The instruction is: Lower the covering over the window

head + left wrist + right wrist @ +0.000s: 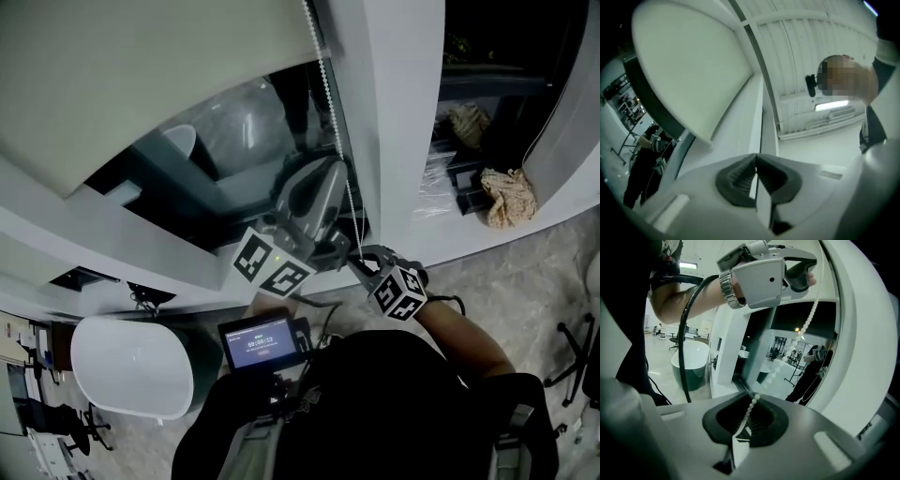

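We found the right gripper (751,399) closed on the bead chain (809,317), with the beads running straight into the meeting of its dark pads (764,423). The left gripper (756,158) stood above it, tilted upward, its jaws drawn together. Its own view showed no bead between them, though in the right gripper view the chain passed close beside its tips. We could not tell whether it touched the chain.

The chain hung along the right edge of the window (239,122), just beside the white frame post (398,112). The blind (141,75) covered the upper part of the window. Its lower edge lay part-way down, and bare glass showed beneath it. A white bathtub (127,366) stood on the floor to the person's left.
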Demonstrator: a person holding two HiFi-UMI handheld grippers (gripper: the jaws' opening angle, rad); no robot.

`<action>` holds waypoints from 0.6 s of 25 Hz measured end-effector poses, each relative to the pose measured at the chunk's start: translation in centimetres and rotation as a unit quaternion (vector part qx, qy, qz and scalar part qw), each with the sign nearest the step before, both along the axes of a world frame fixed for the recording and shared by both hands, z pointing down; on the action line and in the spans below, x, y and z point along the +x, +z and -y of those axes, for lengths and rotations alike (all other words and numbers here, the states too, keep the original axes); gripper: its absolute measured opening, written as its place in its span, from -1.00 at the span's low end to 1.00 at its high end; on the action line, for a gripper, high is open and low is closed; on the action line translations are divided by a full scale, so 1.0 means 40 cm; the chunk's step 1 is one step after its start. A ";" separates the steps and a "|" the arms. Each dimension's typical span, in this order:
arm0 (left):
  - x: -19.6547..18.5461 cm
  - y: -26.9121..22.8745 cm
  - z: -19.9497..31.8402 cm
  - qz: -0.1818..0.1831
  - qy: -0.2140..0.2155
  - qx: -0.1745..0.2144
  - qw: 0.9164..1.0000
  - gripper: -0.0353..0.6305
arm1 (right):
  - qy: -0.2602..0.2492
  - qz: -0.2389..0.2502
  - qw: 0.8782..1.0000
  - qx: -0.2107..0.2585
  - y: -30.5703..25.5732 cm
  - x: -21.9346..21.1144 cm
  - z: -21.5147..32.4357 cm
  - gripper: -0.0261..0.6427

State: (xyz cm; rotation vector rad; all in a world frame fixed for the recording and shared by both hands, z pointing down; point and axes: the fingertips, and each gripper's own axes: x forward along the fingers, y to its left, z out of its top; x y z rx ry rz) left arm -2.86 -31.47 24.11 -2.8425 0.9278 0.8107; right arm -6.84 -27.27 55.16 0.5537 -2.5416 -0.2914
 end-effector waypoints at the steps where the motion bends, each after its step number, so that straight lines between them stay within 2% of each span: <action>1: 0.009 -0.007 -0.001 0.007 0.000 0.007 1.000 -0.88 | -0.002 -0.003 1.000 -0.003 0.008 0.004 -0.008 -0.92; 2: 0.021 -0.011 0.000 0.017 -0.001 0.012 1.000 -0.85 | -0.004 -0.006 1.000 -0.006 0.016 0.007 -0.017 -0.92; 3: 0.033 -0.010 0.003 0.025 -0.003 0.013 1.000 -0.67 | -0.007 -0.009 1.000 -0.008 0.023 0.007 -0.026 -0.92; 4: 0.041 -0.007 0.008 0.029 -0.005 0.010 1.000 -0.15 | -0.010 -0.011 1.000 -0.010 0.027 0.005 -0.034 -0.92; 5: 0.042 -0.003 0.014 0.027 -0.009 0.004 1.000 0.09 | -0.011 -0.012 1.000 -0.012 0.030 0.004 -0.042 -0.92; 8: 0.028 0.010 0.031 0.006 -0.017 -0.014 1.000 0.08 | -0.015 -0.013 1.000 -0.015 0.033 0.005 -0.052 -0.92; 11: 0.034 0.008 0.027 -0.001 -0.009 -0.014 1.000 -0.30 | -0.020 -0.018 0.999 -0.018 0.044 0.004 -0.061 -0.92; 12: 0.035 0.006 0.026 0.000 -0.010 -0.012 1.000 -0.64 | -0.021 -0.019 0.999 -0.019 0.047 0.002 -0.065 -0.92; 13: 0.033 0.006 0.027 -0.001 -0.011 -0.013 1.000 -0.85 | -0.020 -0.019 0.999 -0.019 0.048 0.000 -0.067 -0.92; 15: 0.019 0.009 0.034 -0.014 -0.010 -0.024 1.000 -0.86 | -0.016 -0.017 1.000 -0.020 0.047 0.003 -0.068 -0.92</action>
